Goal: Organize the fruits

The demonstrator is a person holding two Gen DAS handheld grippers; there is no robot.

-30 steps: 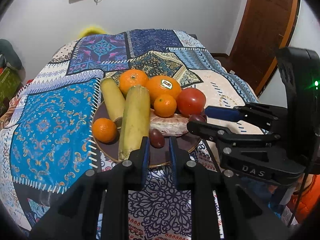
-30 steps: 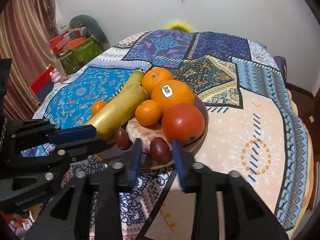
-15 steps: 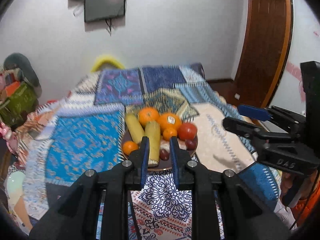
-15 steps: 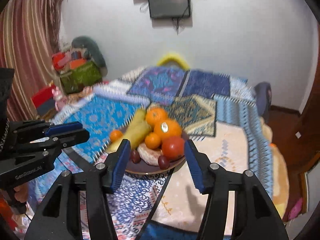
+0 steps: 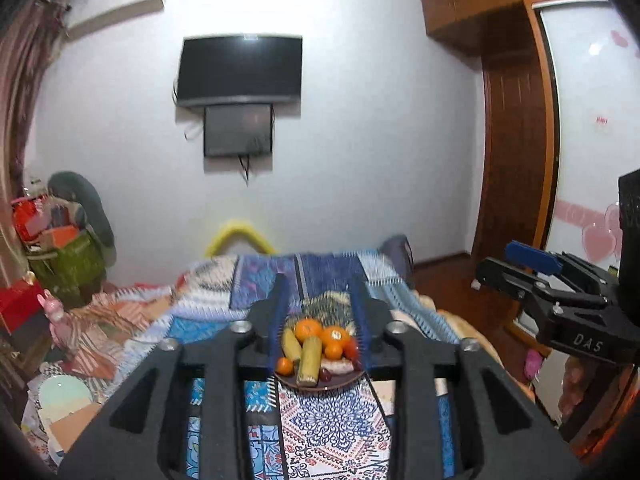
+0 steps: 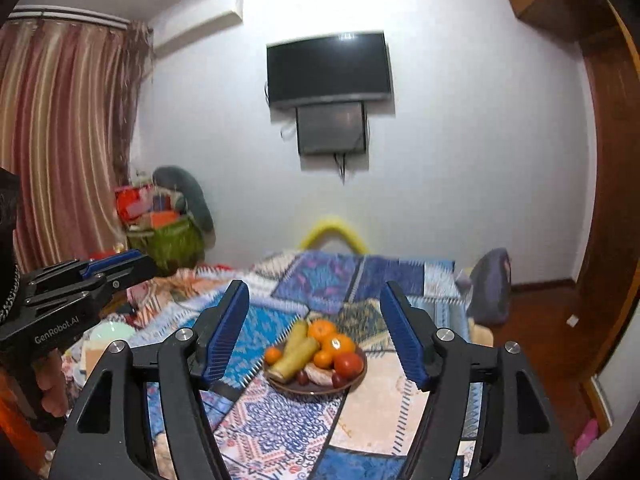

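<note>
Patchwork quilt (image 6: 320, 280) spreads ahead of your tongs; a round brown plate (image 6: 352, 384) piles glossy fruit (image 6: 334, 344) between them. Your left gripper (image 5: 320, 312) and right gripper (image 6: 314, 336) gape wide.

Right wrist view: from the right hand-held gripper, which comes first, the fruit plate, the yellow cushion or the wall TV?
From the right hand-held gripper:
1. Fruit plate, just ahead, on the bed.
2. Yellow cushion, behind the bed's far end.
3. TV, high on the back wall.
</note>
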